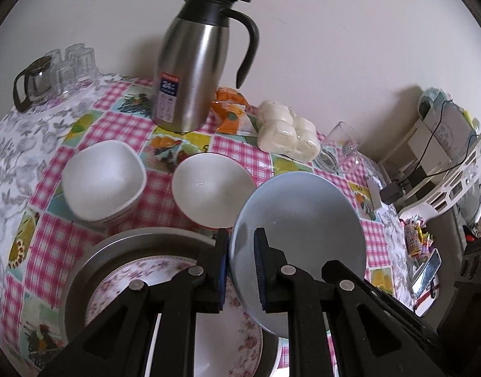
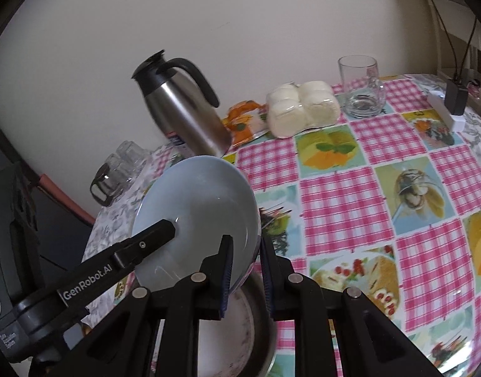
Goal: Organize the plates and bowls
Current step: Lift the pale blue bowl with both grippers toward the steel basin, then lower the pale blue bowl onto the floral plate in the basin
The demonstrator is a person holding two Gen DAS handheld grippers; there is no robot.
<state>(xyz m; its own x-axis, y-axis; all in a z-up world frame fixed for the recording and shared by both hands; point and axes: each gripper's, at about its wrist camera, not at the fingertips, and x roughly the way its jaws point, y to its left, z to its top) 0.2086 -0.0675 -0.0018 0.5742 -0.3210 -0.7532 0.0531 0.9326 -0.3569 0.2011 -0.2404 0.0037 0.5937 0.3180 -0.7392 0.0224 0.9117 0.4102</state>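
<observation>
Blue plate hung clamped at opposite rims by left gripper and right gripper, above the floral plate; stacking probably called for lowering it level.

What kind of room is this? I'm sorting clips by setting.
Probably a home dining or kitchen table: a checked picture tablecloth, a steel thermos jug, wrapped buns, and bowls laid out against a plain wall.

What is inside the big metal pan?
A flowery plate lies inside the metal pan. The black grippers and the lifted blue plate hide part of it, so anything else there can't be seen.
</observation>
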